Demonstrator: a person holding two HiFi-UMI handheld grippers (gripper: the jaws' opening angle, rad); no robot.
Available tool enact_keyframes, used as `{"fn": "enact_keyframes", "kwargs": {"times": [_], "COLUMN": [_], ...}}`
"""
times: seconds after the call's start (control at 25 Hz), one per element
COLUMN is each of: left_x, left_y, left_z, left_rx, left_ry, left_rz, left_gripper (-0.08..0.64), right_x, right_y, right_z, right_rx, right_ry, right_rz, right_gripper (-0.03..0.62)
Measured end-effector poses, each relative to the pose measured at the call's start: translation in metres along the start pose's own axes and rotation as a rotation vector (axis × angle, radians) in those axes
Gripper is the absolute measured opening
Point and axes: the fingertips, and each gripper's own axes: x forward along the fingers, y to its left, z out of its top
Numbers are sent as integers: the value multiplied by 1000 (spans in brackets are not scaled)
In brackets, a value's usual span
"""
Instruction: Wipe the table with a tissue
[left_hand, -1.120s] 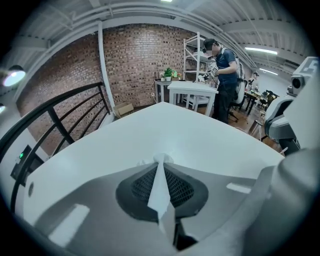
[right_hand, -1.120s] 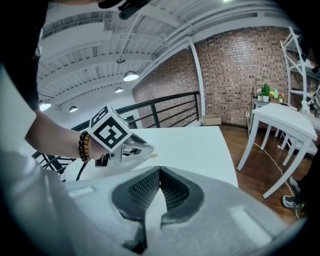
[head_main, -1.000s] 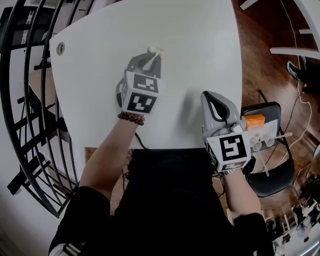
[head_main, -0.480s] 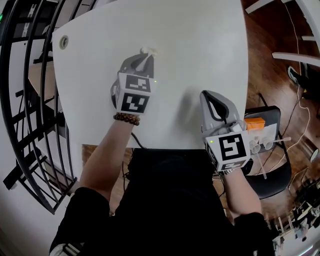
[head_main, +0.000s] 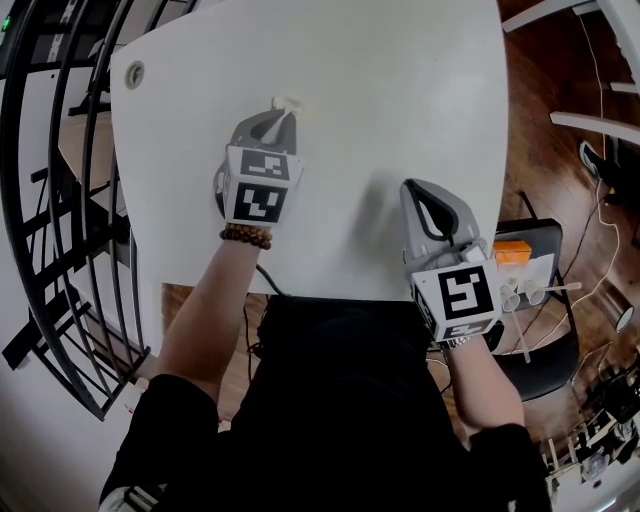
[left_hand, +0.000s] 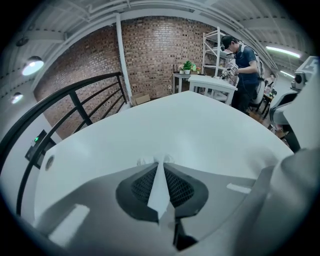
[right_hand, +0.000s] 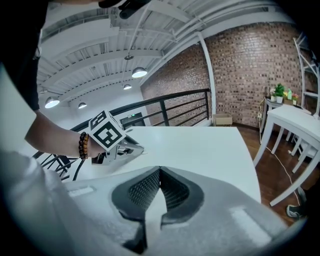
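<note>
tissue (left_hand: 159, 194) is pinched flat between the left gripper (left_hand: 161, 166) fingers (left_hand: 142, 186). a crumpled bit pokes out past the tips onto the counter (head_main: 400, 90), so i'd guess that's the end doing the wiping. the gripper is tipped down toward the far-left part of the top, which puts the wad on the surface.

right gripper (head_main: 420, 192) sits by the near edge, fingers pressed together on nothing, probably just parked out of the way.

counter is plain smooth white with a small grommet (head_main: 133, 72) near the far-left corner, and no spill i can spot. room is lofty: brick wall (left_hand: 160, 50), black railing (head_main: 60, 170), wood floor (head_main: 545, 150), and another person (left_hand: 241, 60) further back.
</note>
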Motion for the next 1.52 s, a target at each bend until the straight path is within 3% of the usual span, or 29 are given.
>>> {"fn": "enact_keyframes", "kwargs": {"times": [0.76,1.52], "left_x": [9,23], "left_y": [18,-73], "left_z": [21,105], "left_rx": [30,112], "left_ry": [-4,-139], "left_rz": [-1,-168], "left_gripper": [21,21], "right_x": [5,-7], "right_y": [-5,-21], "right_z": [-1,-11], "right_rx": [-1,15], "right_ry": [3,5], "right_rz": [14,-15], "right_gripper": [-12,-12]}}
